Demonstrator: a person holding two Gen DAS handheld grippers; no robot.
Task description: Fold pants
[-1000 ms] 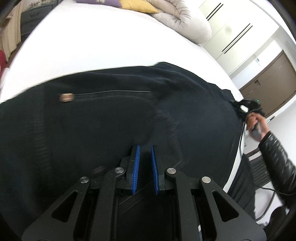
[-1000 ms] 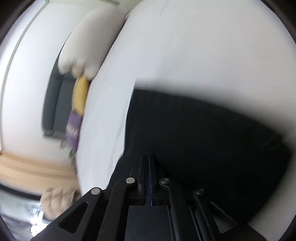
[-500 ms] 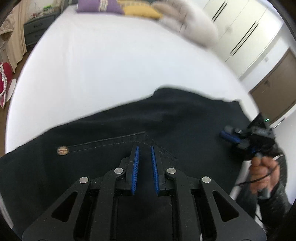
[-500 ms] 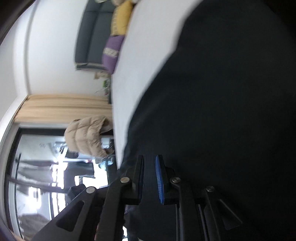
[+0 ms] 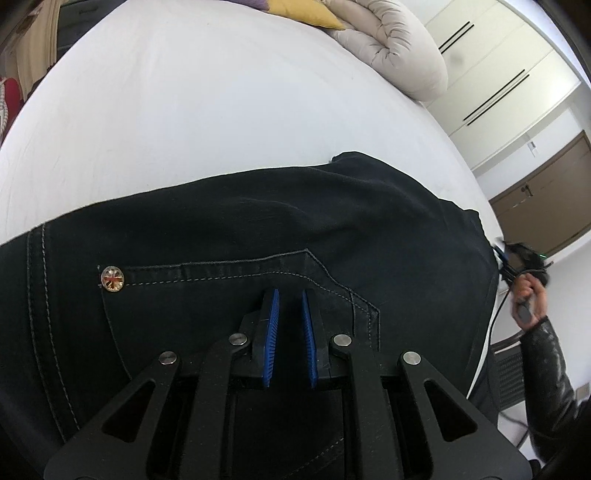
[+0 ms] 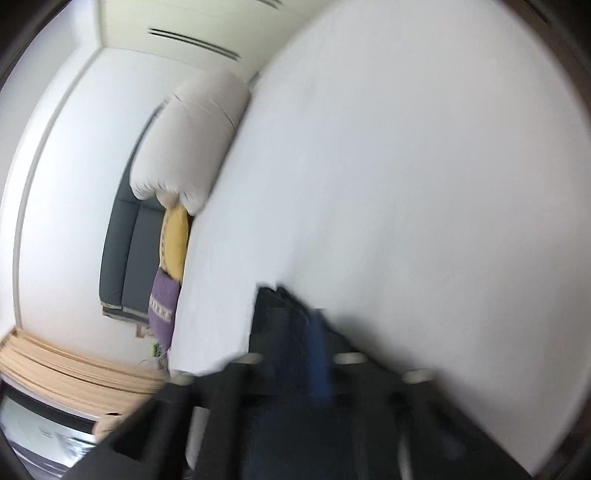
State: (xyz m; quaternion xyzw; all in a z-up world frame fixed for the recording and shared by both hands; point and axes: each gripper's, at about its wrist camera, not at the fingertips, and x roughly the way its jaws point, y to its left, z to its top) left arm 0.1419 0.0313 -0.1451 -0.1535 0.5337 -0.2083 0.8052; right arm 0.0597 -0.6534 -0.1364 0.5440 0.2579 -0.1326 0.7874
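Black jeans point(image 5: 236, 229) lie spread on the white bed point(image 5: 184, 103), back pocket and a round metal rivet point(image 5: 112, 279) facing up. My left gripper point(image 5: 290, 295) hovers low over the pocket with its blue pads a narrow gap apart and nothing between them. My right gripper shows in the left wrist view point(image 5: 517, 258), held in a hand at the jeans' far right edge. In the blurred right wrist view the right gripper point(image 6: 299, 314) has dark cloth point(image 6: 273, 306) by its fingers; the grip is unclear.
A rolled beige duvet point(image 5: 391, 48), a yellow pillow point(image 5: 299, 11) and a purple pillow point(image 6: 162, 310) lie at the head of the bed. White wardrobes point(image 5: 491, 74) and a brown door point(image 5: 546, 195) stand to the right. A grey headboard point(image 6: 125, 236) is behind the pillows.
The left gripper pulled back then came in low over the pocket. The right gripper swung round fast, from facing the jeans to facing the bare bed; its view is now motion-blurred.
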